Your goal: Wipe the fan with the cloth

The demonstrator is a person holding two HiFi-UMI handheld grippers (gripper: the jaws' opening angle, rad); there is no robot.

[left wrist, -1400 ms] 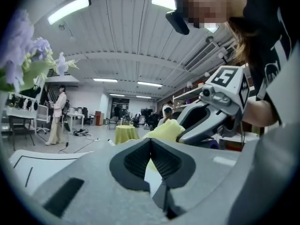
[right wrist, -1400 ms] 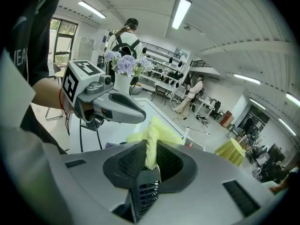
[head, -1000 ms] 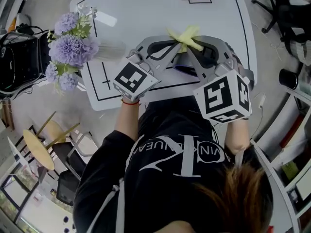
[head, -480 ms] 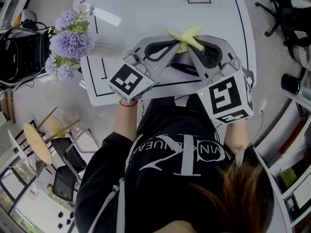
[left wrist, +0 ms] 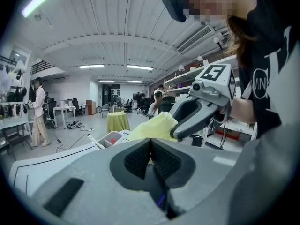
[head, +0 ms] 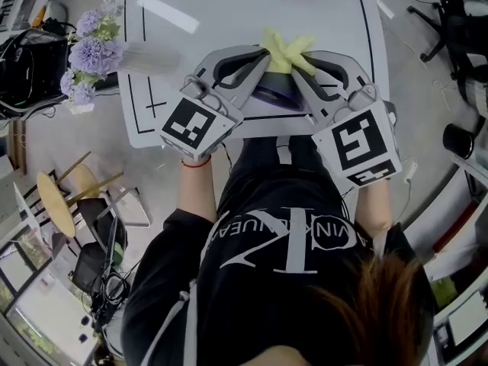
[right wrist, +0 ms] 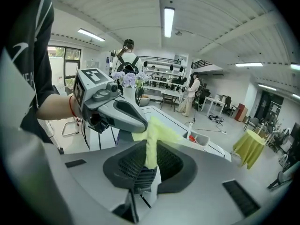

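Two arms: both forearms reach forward from the body and angle inward, so the tools form a V over the near edge of the white table [head: 229, 14].
Left gripper [head: 265, 58]: comes in from the left with its marker cube [head: 194, 124] nearest the person; a red band [head: 197, 161] circles the wrist behind it.
Left tongs: pressed together, pinching the cloth [head: 286, 48], which bulges out just beyond the pads.
Right gripper [head: 296, 69]: comes in from the right, mirroring the other, tip close beside the left tip.
Right tongs: closed on a narrow fold of the cloth that rises between the ribbed pads.
Cloth: yellow, bunched, gripped from both sides and held above the fan.
Fan [head: 273, 97]: dark body on the table near its front edge, directly under the two tips and the cloth.
Flowers [head: 88, 56]: purple bunch at the table's left edge, well apart from the grippers.
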